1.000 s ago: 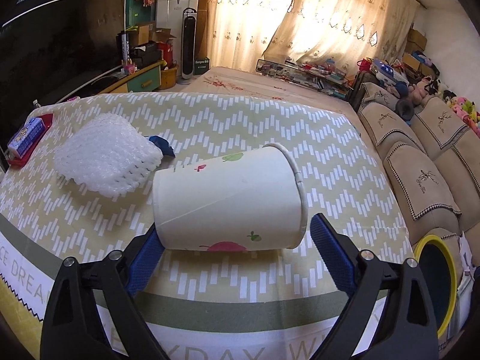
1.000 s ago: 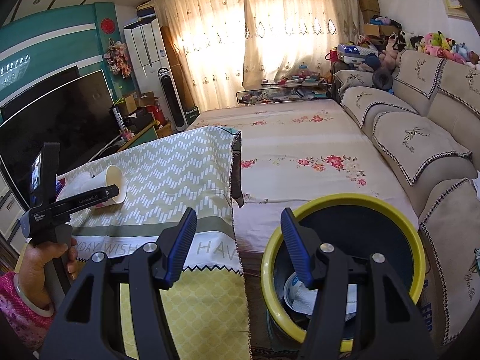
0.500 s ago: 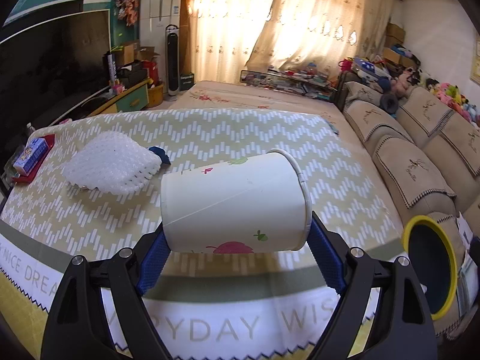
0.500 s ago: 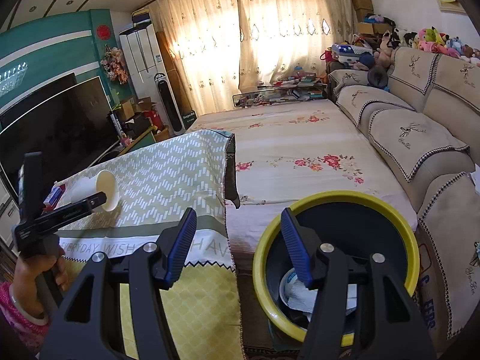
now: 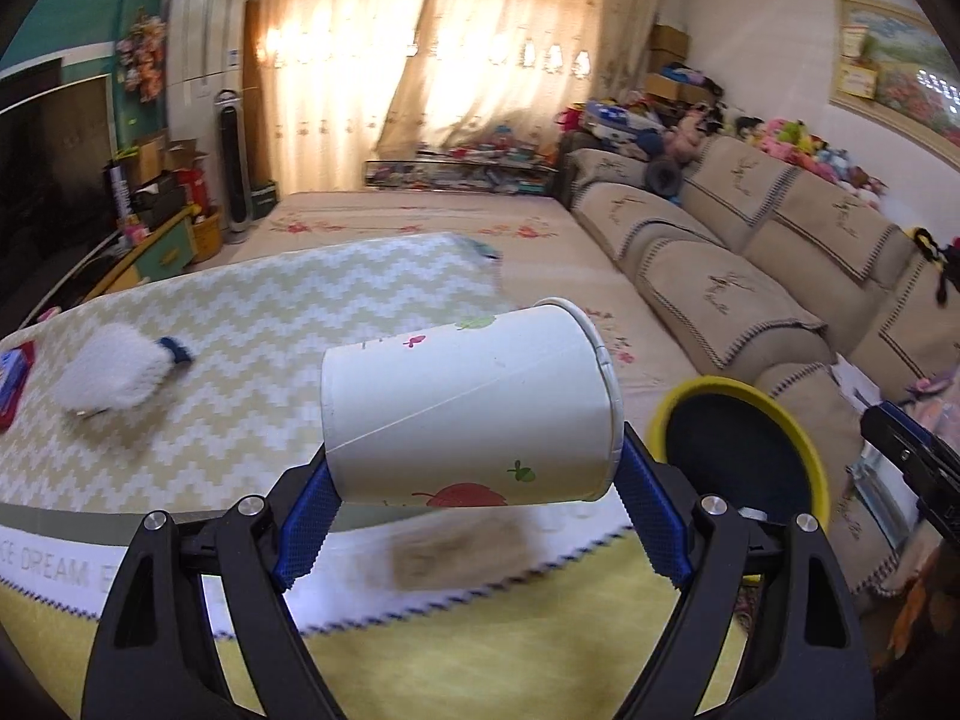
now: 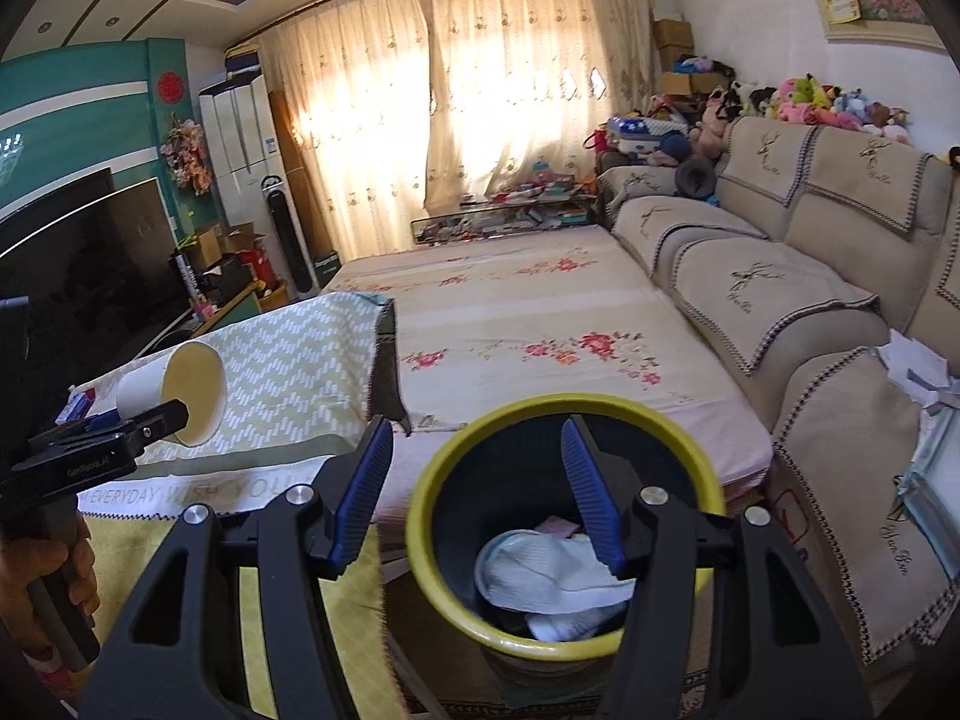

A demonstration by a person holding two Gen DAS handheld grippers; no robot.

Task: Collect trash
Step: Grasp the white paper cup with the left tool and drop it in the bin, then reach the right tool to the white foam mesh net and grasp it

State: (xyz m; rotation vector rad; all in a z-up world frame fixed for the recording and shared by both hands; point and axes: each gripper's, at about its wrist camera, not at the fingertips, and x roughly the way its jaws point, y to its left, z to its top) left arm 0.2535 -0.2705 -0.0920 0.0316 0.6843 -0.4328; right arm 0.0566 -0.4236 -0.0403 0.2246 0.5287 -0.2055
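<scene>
My left gripper (image 5: 474, 516) is shut on a white paper cup (image 5: 468, 402) printed with fruit, held on its side above the table's front edge, mouth to the right. The cup also shows in the right wrist view (image 6: 180, 393), in the left gripper (image 6: 102, 450). A yellow-rimmed dark trash bin (image 5: 744, 450) stands on the floor to the right of the cup. My right gripper (image 6: 474, 498) is open and empty just above the bin (image 6: 438, 540), which holds white crumpled trash (image 6: 540, 570). A white foam net wrap (image 5: 114, 375) lies on the table at the left.
The table wears a green zigzag cloth (image 5: 288, 312). A red and blue pack (image 5: 12, 372) lies at its left edge. A beige sofa (image 6: 780, 300) runs along the right. A flowered cloth (image 6: 510, 324) covers a low surface behind the bin.
My left gripper closed on the cup, lifted it off the table and carried it right toward the bin. My right gripper shifted slightly, the bin now centred under it.
</scene>
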